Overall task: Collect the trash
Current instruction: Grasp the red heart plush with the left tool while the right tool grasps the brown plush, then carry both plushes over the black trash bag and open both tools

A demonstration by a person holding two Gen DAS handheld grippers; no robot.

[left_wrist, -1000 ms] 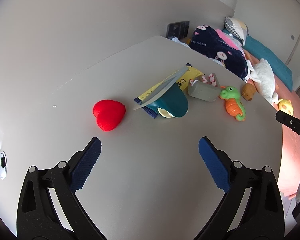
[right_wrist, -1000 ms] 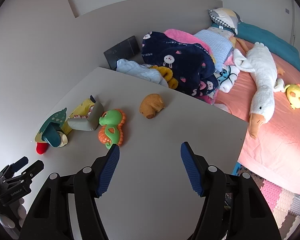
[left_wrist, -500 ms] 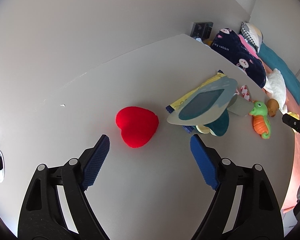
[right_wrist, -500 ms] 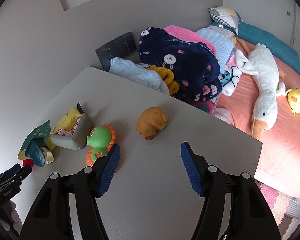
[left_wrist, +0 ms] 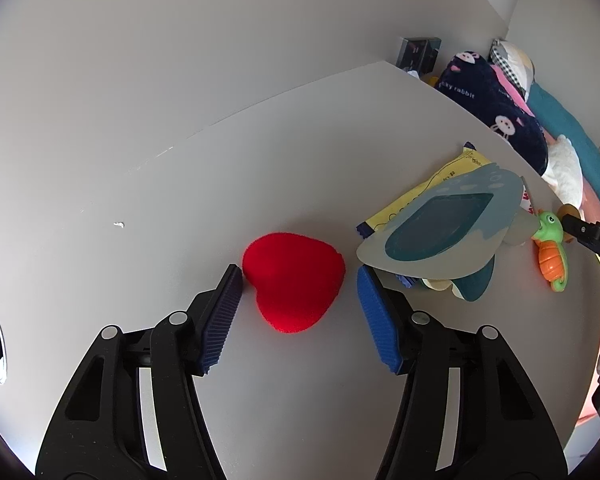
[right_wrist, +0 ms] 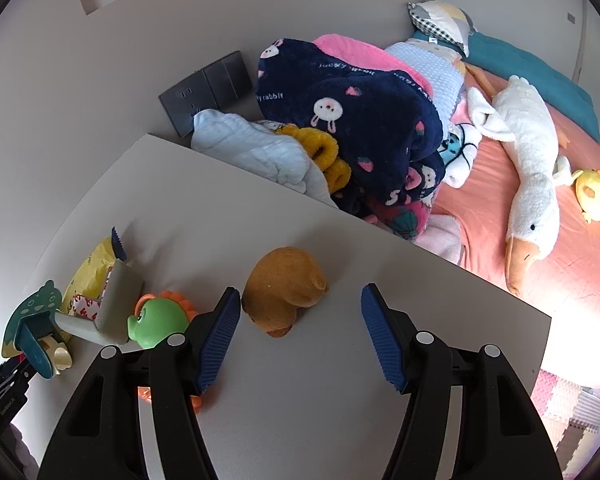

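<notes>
In the left wrist view a red plush heart (left_wrist: 294,280) lies on the white table (left_wrist: 260,152). My left gripper (left_wrist: 298,284) is open with its blue fingers either side of the heart, not closed on it. In the right wrist view a brown plush toy (right_wrist: 286,290) lies on the table. My right gripper (right_wrist: 300,308) is open around it, the left finger close to the toy. A yellow snack wrapper (right_wrist: 90,270) and a grey folded carton (right_wrist: 116,308) lie at the left.
A teal dinosaur-shaped cup (left_wrist: 440,228) and a green seahorse toy (left_wrist: 552,248) lie right of the heart. Blankets (right_wrist: 360,120) are piled past the table's far edge. A bed with a white goose plush (right_wrist: 528,168) is at the right.
My left gripper moved forward until its fingers flank the red heart. My right gripper moved forward and right, from the seahorse side to around the brown plush toy.
</notes>
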